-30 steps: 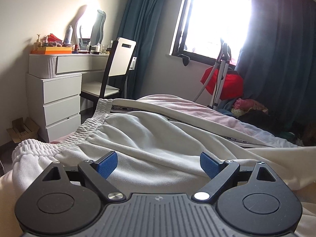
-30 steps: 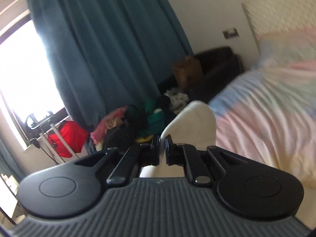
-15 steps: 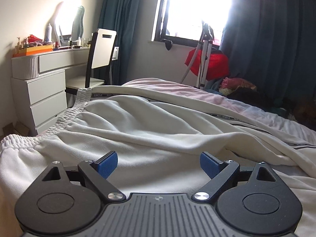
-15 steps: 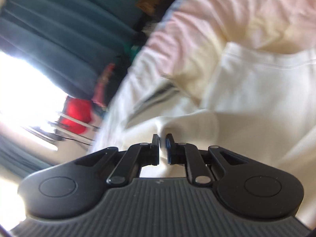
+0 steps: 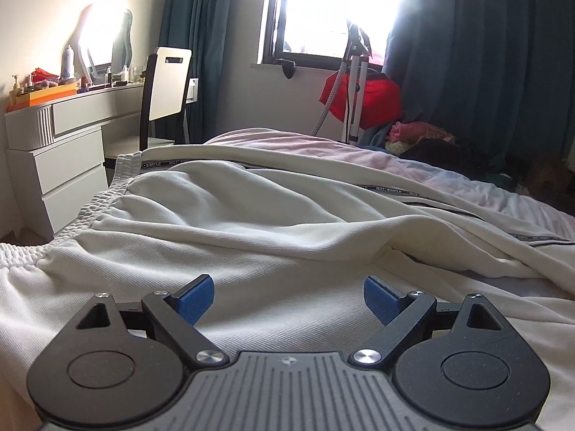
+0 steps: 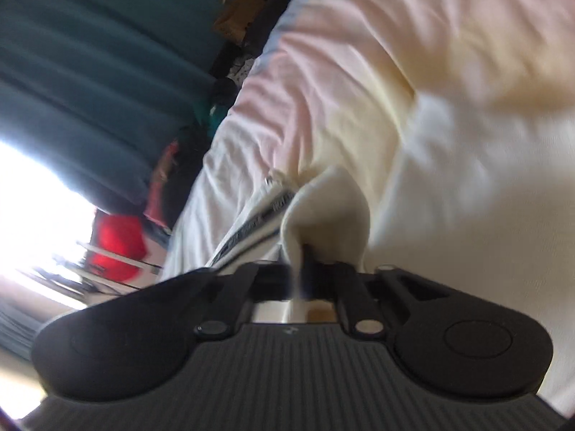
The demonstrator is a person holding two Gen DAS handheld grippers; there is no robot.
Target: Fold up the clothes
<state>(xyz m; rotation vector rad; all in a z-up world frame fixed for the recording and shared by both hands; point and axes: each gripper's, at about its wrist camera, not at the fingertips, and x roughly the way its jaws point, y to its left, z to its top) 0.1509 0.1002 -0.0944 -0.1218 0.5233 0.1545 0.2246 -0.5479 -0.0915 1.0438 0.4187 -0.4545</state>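
Cream trousers (image 5: 251, 222) lie spread on the bed, their elastic waistband (image 5: 90, 212) at the left and a black printed tape (image 5: 388, 188) along a seam. My left gripper (image 5: 289, 298) hovers low over the cloth, open, with nothing between its blue pads (image 5: 196, 296). In the blurred right wrist view the same trousers (image 6: 467, 215) fill the right side. My right gripper (image 6: 302, 255) has its jaws closing tight on a raised fold of cream cloth (image 6: 323, 208), which runs down between the fingers.
A pastel bed cover (image 5: 359, 154) lies under the trousers. Past the bed's left edge are a white dresser (image 5: 54, 151) and a chair (image 5: 167, 82). A red bag (image 5: 373, 100), a stand and a clothes pile (image 5: 424, 136) sit below the window and dark curtains.
My right gripper swung down from facing the curtains to the bed and rolled; its jaws, slightly apart half a second ago, now pinch a fold. The left gripper sank a little toward the trousers.
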